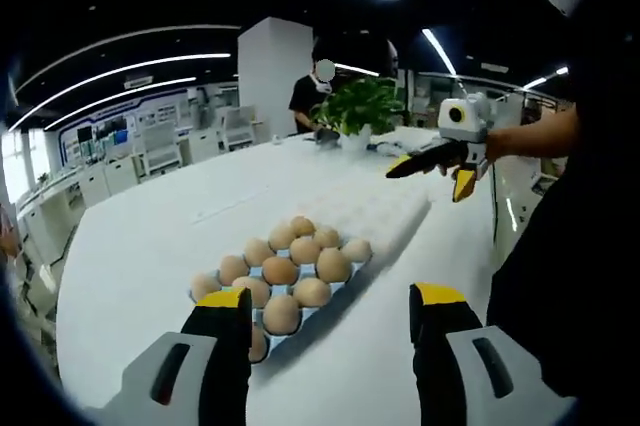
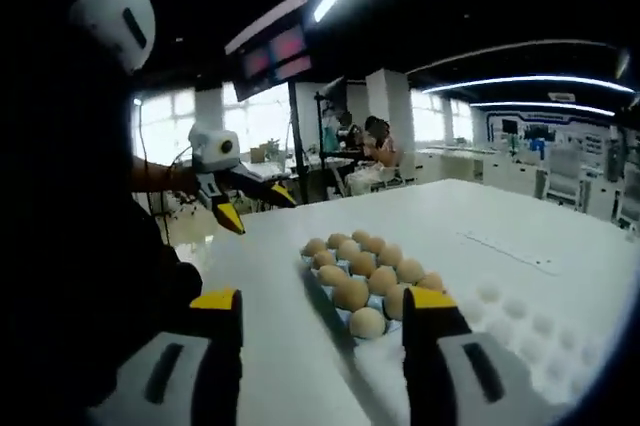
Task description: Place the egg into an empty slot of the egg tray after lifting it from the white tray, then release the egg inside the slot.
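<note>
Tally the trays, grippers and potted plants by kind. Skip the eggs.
Trays: 2 (blue egg tray, white tray)
Grippers: 2 (left gripper, right gripper)
Potted plants: 1 (potted plant)
Total: 5

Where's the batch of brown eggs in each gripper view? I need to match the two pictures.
Left gripper view: the brown eggs sit lower centre-left, just above the left gripper's left jaw, on the white table.
Right gripper view: the brown eggs sit lower centre, between and above the right gripper's open jaws.
Shared landmark: the white dimpled egg tray beside the eggs.
</note>
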